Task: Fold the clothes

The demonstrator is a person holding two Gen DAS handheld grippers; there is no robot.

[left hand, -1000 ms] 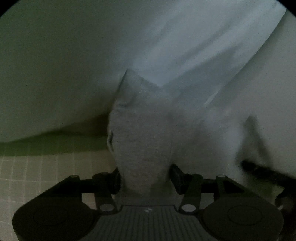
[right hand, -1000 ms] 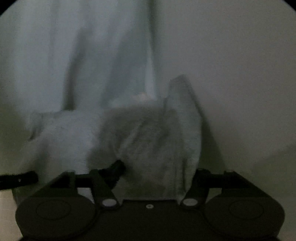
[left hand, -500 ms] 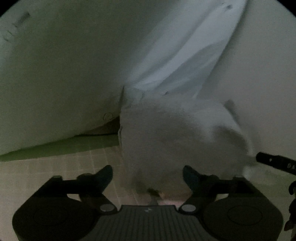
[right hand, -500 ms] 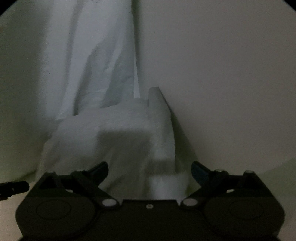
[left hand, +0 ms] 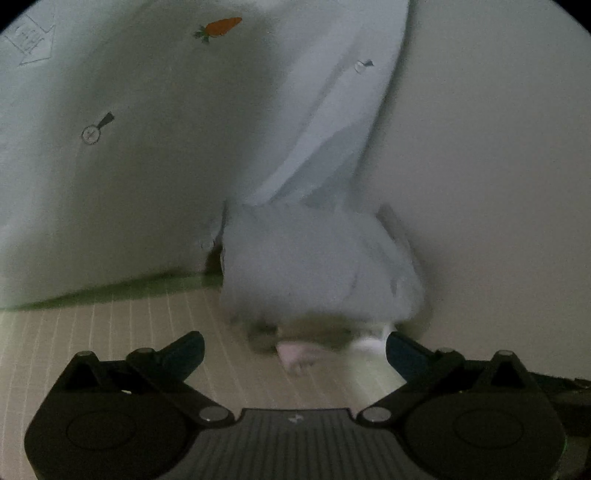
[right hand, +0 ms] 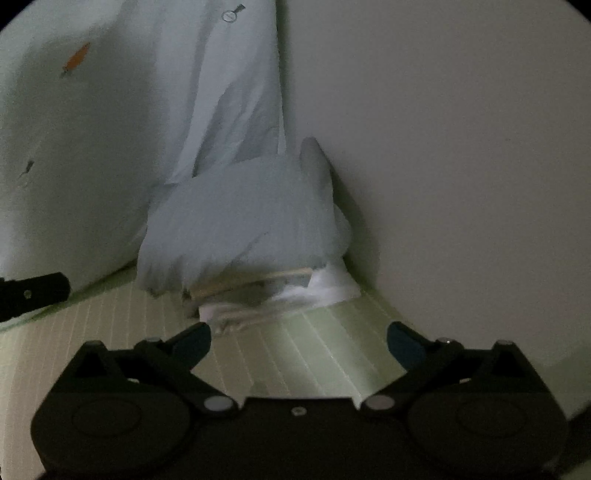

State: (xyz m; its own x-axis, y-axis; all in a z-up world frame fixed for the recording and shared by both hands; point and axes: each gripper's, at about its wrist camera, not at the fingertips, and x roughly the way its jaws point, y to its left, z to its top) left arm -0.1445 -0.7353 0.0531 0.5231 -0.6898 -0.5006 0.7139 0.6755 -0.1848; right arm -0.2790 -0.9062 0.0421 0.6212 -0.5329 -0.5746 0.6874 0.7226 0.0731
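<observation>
While both grippers open wide, nothing sits between their fingers.
Folded grey cloth [left hand: 317, 266] lies on the green mat [right hand: 314, 350]; left gripper [left hand: 293, 347] and right gripper [right hand: 299, 338] are near it, not touching.

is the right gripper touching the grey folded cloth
Apart. The right wrist view shows bare gridded mat between the right gripper, jaws opening, and the grey folded cloth.

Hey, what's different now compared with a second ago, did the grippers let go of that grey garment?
Yes. Both have released the grey garment: the left hand-held gripper and right hand-held gripper each pinched its cloth a second ago; now their jaws are opening, nothing between them, and both have backed away. The garment lies on the folded pile. The light sheet with the carrot print hangs behind as before.
</observation>
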